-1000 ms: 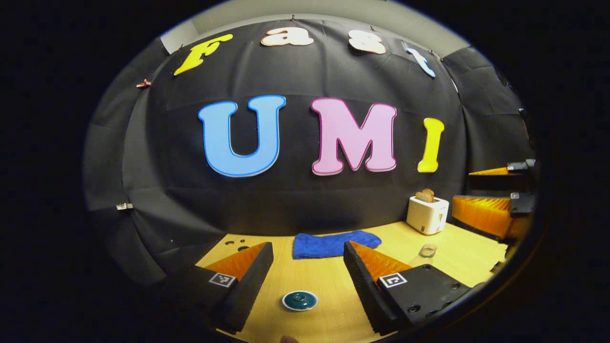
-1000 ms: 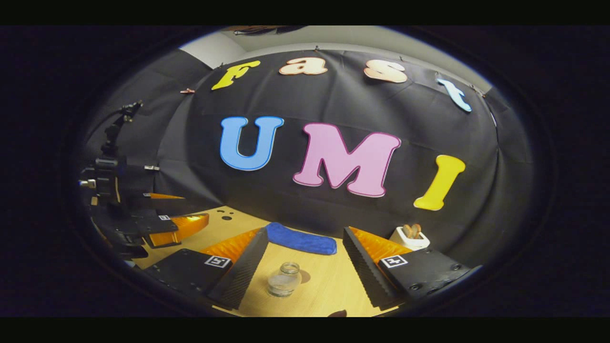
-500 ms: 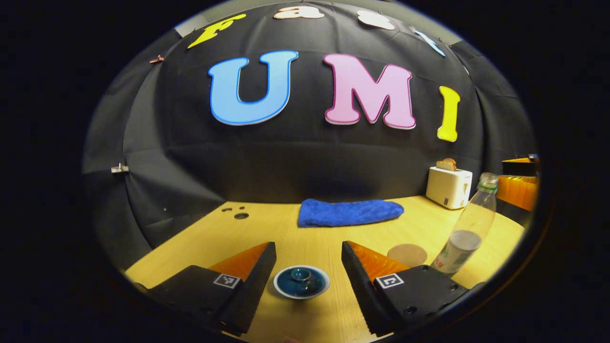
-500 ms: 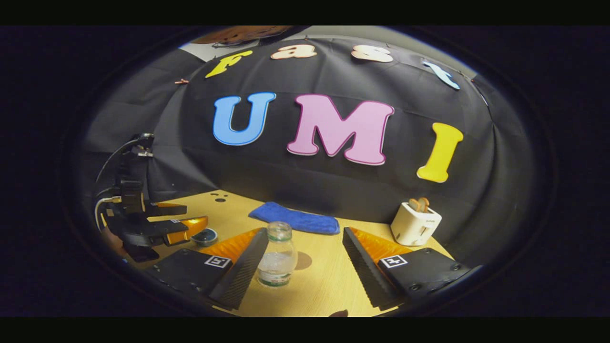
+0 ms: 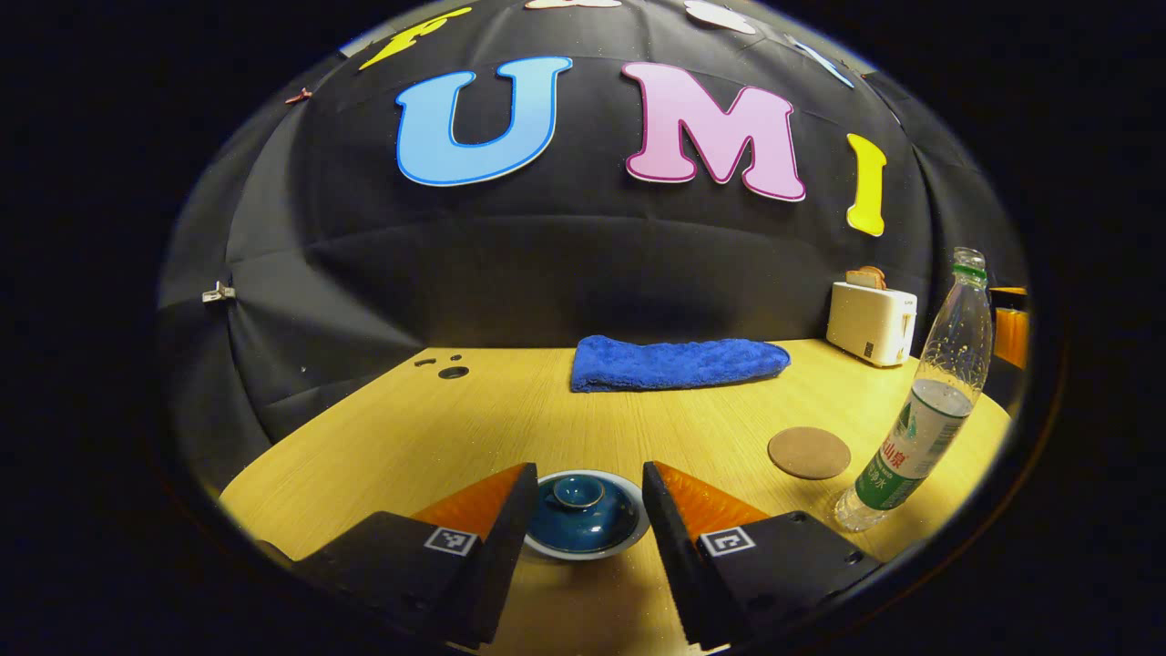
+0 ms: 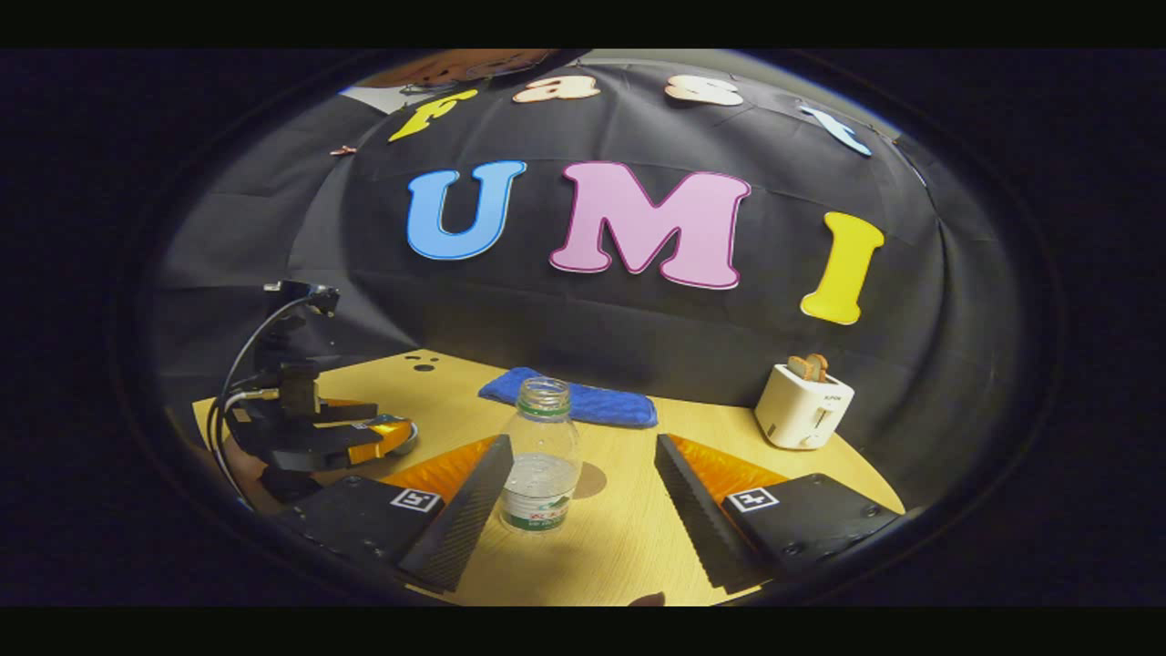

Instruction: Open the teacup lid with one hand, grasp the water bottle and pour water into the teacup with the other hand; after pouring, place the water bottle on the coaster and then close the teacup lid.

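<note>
Left gripper view: the left gripper (image 5: pixel 583 497) stands low over the worktop (image 5: pixel 383 437), jaws wide apart, one finger on either side of the teacup lid (image 5: pixel 581 512); whether either finger touches it cannot be told.
Teacup lid: round, glazed dark blue, with a small ringed knob, seated on the pale-rimmed teacup (image 5: pixel 638 528) near the worktop's near edge.
Water bottle: clear ribbed plastic, uncapped, about half full, green-and-white label; the water bottle (image 5: pixel 922 415) stands upright toward the right edge of the worktop.
Coaster: flat brown disc; the coaster (image 5: pixel 809 453) lies just beside the bottle, on its left, apart from it.
Right gripper view: the right gripper (image 6: pixel 578 483) has jaws wide apart and nothing held; the bottle stands between its fingers, close to the left finger; contact cannot be told.
Seen here and not in the left gripper view: the left gripper from outside, with its cables, by the worktop's left edge.
Towel: soft blue terry; the towel (image 5: pixel 674 362) lies folded along the far edge.
Toaster: smooth white box; the toaster (image 6: pixel 803 405) holds bread slices at the far right corner.
Worktop: pale wood grain, with small dark holes at the far left.
</note>
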Demonstrator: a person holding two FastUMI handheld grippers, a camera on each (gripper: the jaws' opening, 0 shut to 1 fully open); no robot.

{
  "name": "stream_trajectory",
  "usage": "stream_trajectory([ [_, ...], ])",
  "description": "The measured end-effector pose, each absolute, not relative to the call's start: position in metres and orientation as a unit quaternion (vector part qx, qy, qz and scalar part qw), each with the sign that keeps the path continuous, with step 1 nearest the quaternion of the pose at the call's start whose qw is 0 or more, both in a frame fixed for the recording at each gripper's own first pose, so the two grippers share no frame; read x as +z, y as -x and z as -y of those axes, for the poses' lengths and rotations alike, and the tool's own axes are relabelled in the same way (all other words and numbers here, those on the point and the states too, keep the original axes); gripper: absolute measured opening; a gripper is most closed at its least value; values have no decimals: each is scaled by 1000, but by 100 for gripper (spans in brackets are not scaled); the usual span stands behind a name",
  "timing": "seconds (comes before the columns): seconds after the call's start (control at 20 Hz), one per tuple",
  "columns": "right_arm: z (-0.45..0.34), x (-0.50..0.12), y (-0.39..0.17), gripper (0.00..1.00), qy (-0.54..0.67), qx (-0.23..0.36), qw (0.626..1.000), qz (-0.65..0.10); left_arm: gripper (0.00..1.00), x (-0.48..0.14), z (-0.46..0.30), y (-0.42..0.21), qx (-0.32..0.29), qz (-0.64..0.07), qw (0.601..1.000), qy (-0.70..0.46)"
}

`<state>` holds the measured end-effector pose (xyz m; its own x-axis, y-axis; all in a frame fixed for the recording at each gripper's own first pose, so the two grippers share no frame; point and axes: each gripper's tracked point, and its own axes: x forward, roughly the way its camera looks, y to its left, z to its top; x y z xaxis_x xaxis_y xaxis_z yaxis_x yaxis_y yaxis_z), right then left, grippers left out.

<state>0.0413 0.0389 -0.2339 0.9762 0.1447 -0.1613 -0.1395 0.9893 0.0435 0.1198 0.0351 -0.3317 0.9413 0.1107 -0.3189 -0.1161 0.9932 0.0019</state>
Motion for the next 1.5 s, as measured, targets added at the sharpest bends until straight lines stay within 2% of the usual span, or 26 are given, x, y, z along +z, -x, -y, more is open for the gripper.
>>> stream_trajectory([
  [0.05, -41, -237, -41, 97, -18, 73, 993, -86, 69, -333, -37, -121, 60, -163, 985, 6],
  [0.15, -44, -240, -40, 98, -22, 75, 993, -90, 61, -333, -36, -123, 59, -159, 985, 5],
  [0.2, -46, -242, -40, 98, -24, 76, 993, -91, 61, -332, -36, -123, 58, -158, 986, 5],
  [0.25, -47, -245, -41, 98, -24, 77, 992, -93, 53, -332, -37, -123, 58, -156, 986, 3],
  [0.3, -47, -247, -40, 98, -24, 77, 992, -94, 53, -331, -38, -125, 60, -154, 986, 0],
  [0.35, -49, -249, -40, 98, -24, 77, 992, -96, 43, -331, -39, -124, 60, -153, 986, -3],
  [0.4, -50, -252, -41, 98, -26, 78, 992, -98, 37, -330, -38, -124, 60, -153, 986, -4],
  [0.45, -51, -254, -42, 98, -27, 77, 992, -99, 38, -330, -37, -126, 60, -151, 987, -5],
  [0.5, -51, -256, -42, 98, -29, 77, 992, -100, 34, -329, -37, -125, 59, -150, 987, -5],
  [0.55, -52, -258, -43, 98, -31, 77, 991, -101, 36, -328, -38, -124, 59, -147, 987, -5],
  [0.65, -55, -261, -44, 98, -35, 78, 991, -102, 31, -315, -40, -124, 61, -129, 990, -9],
  [0.7, -58, -264, -45, 98, -36, 79, 991, -102, 34, -307, -42, -125, 62, -120, 991, -15],
  [0.8, -63, -272, -46, 98, -41, 84, 990, -106, 31, -294, -41, -121, 57, -110, 992, -18],
  [0.95, -73, -291, -48, 98, -45, 89, 988, -117, 31, -273, -45, -114, 54, -100, 993, -9],
  [1.05, -75, -304, -51, 98, -45, 87, 987, -125, 31, -266, -50, -107, 56, -100, 993, -9],
  [1.1, -75, -309, -52, 98, -47, 85, 987, -126, 27, -263, -52, -104, 57, -101, 993, -10],
  [1.25, -75, -320, -64, 98, -49, 78, 988, -125, 31, -264, -59, -94, 62, -108, 992, -11],
  [1.3, -75, -323, -68, 98, -50, 74, 988, -122, 27, -266, -62, -93, 65, -111, 992, -9],
  [1.5, -80, -331, -79, 97, -57, 68, 990, -112, 27, -273, -68, -89, 76, -119, 990, -4],
])
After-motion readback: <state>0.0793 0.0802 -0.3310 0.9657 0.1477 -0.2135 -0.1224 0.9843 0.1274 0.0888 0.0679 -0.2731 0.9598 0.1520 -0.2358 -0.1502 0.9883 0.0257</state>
